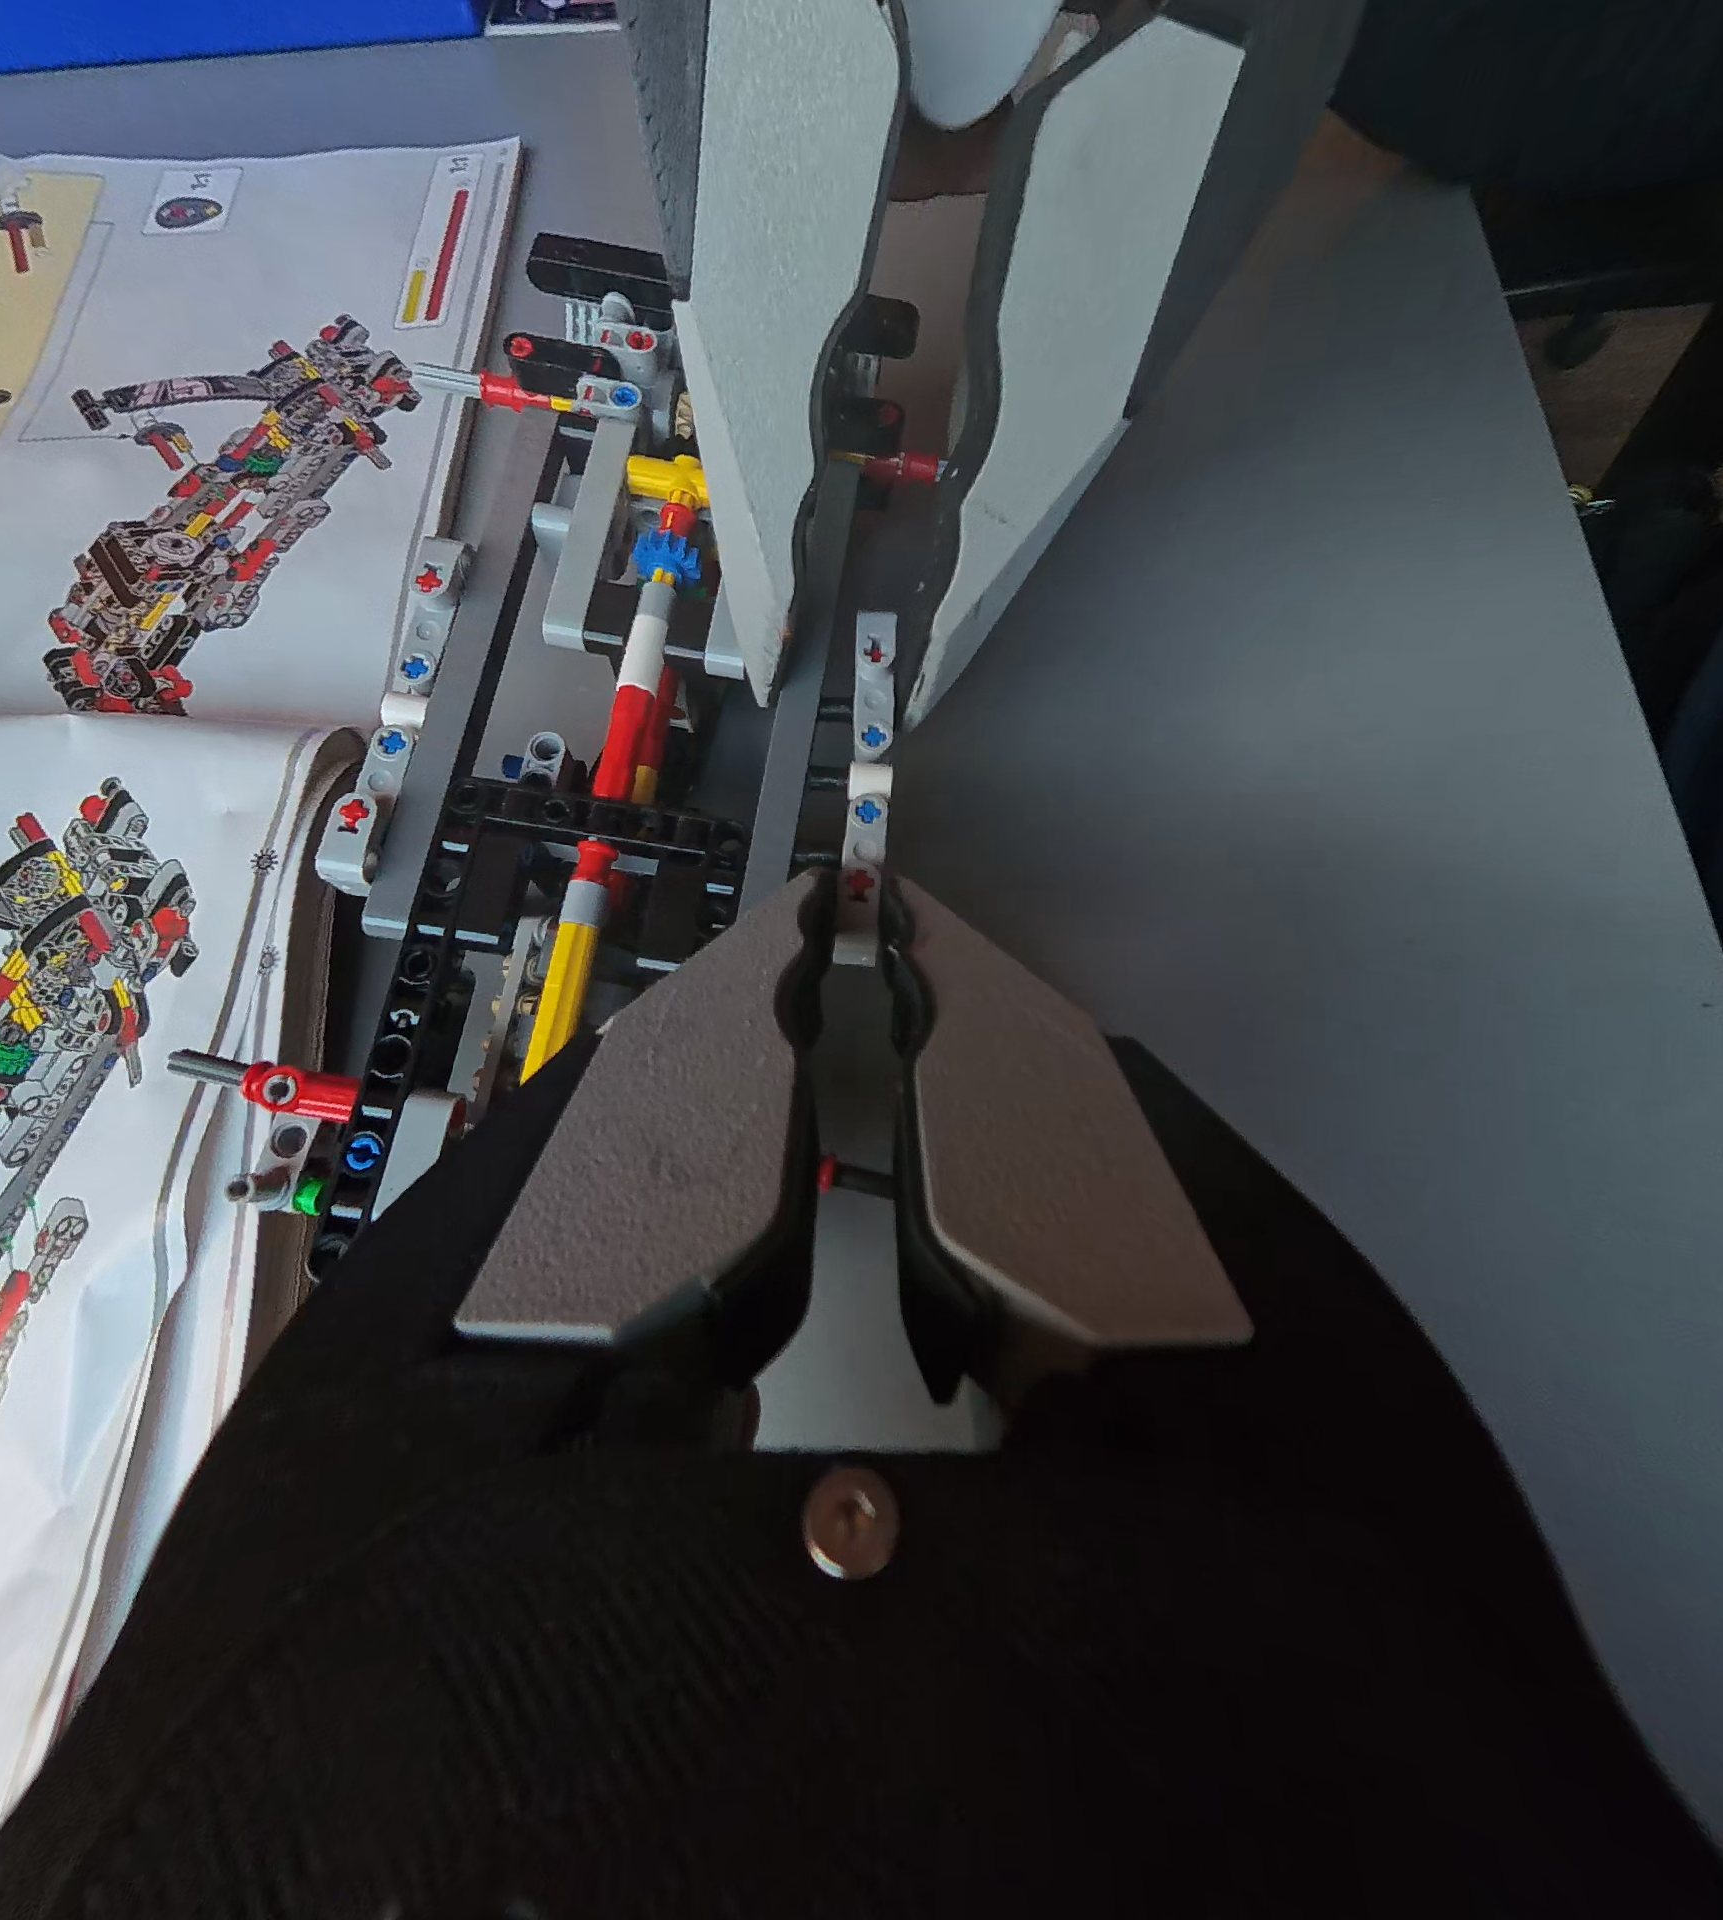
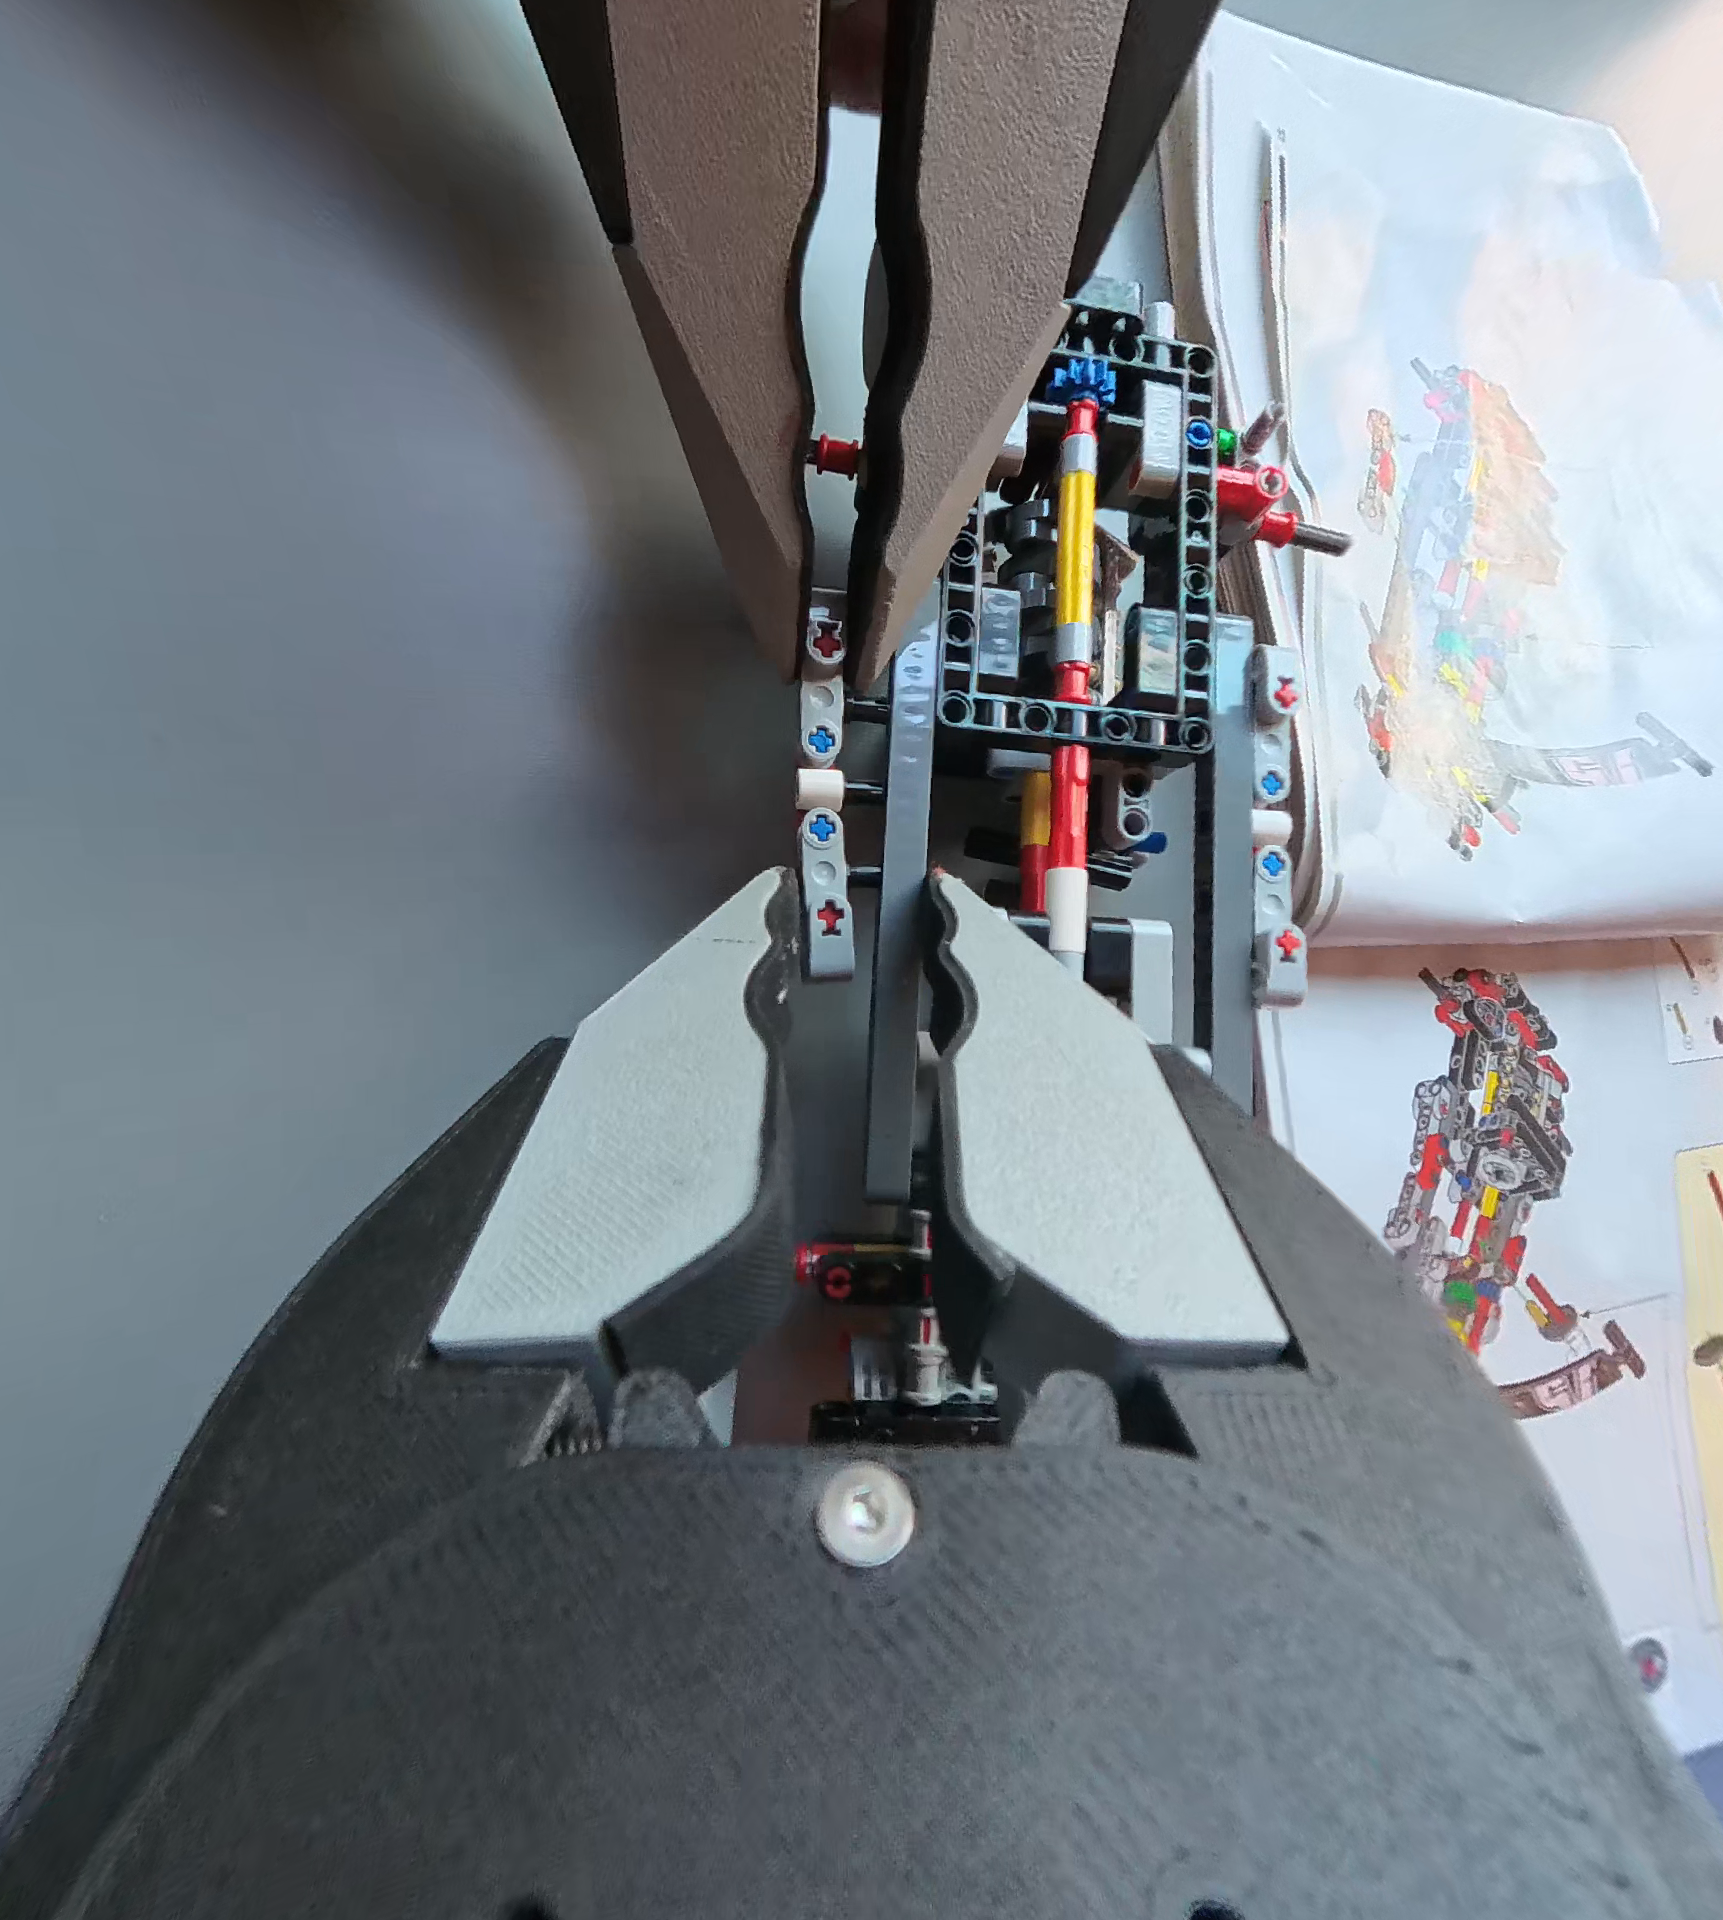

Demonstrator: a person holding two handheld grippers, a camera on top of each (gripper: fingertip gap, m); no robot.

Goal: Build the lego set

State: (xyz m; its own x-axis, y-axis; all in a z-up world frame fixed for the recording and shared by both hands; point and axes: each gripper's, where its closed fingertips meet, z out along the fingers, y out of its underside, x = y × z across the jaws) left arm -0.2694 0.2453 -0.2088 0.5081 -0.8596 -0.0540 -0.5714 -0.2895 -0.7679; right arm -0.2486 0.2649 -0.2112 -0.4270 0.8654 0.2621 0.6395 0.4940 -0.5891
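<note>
Soft daylight, wide-angle bending at edges, booklet (image 2: 1522,623) washed out by glare.

A plain grey table (image 1: 1304,831) carries everything. Directly on it lies an open instruction booklet (image 1: 161,582) with colour pictures of a brick model. Just beside the booklet's edge, partly over its pages, rests a toy-brick chassis (image 1: 566,831) of grey beams, black frames and red and yellow axles. Beyond the booklet's far end a blue box (image 1: 161,36) sits at the table's edge.
</note>
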